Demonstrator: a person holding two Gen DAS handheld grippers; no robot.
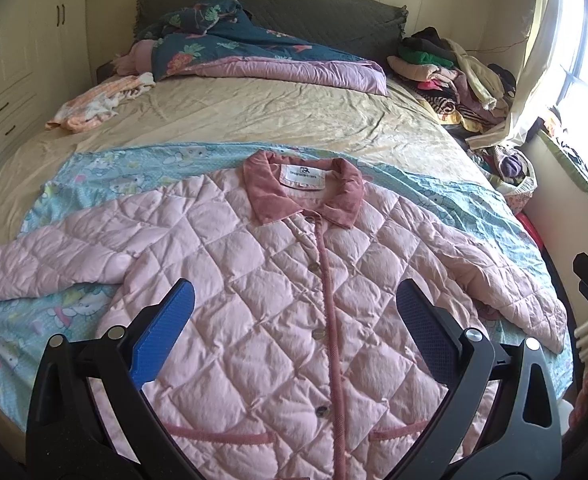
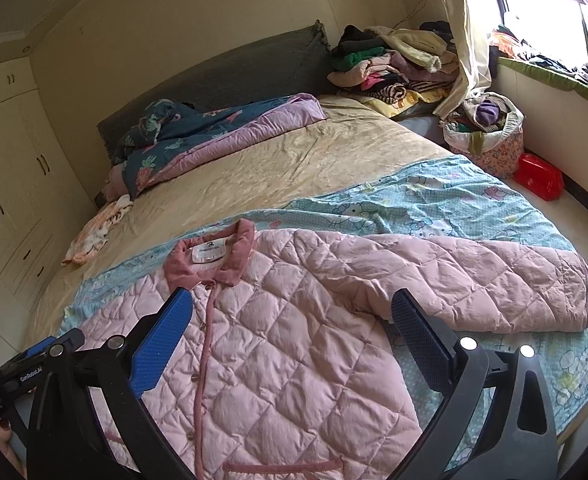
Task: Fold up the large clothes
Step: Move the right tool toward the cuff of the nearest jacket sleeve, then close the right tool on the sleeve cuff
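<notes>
Pink quilted jacket with a dusty-rose corduroy collar (image 1: 294, 280), buttoned, front up, flat on a light-blue cartoon-print sheet (image 1: 65, 320) across the near end of a bed with a beige cover (image 1: 253, 108); both sleeves spread outward. Left gripper (image 1: 294, 320) above the jacket's lower front, tilted down, blue-padded fingers (image 1: 161, 336) spread wide, holding nothing. Right gripper (image 2: 289, 328) over the jacket's right half near the armpit, likewise tilted down, fingers wide apart and empty. Heap of mixed clothes (image 2: 394, 60) at the far corner.

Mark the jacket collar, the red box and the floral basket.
jacket collar (image 1: 348, 196), left wrist view, right lapel.
red box (image 2: 540, 176), right wrist view, top face.
floral basket (image 2: 502, 152), right wrist view, outer wall.
</notes>
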